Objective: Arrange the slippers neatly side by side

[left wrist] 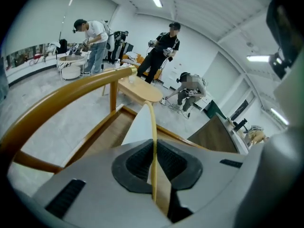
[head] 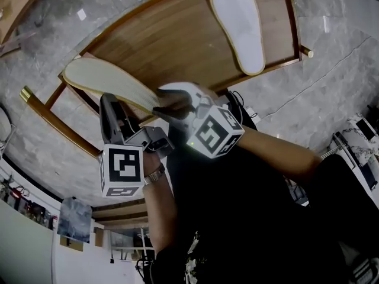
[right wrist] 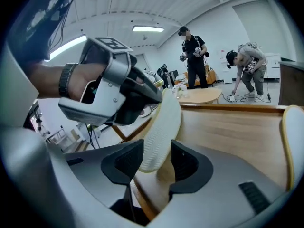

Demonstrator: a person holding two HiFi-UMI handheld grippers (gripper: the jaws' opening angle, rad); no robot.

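left gripper (left wrist: 154,167) jaws pinch the slipper (left wrist: 140,129) edge.

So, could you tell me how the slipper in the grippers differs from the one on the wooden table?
The held slipper is lifted, clamped in the left gripper; the other slipper lies flat on the table. The held one is at the table's left, the other at its right. The held one looks cream, the other white. Both have tan rims.
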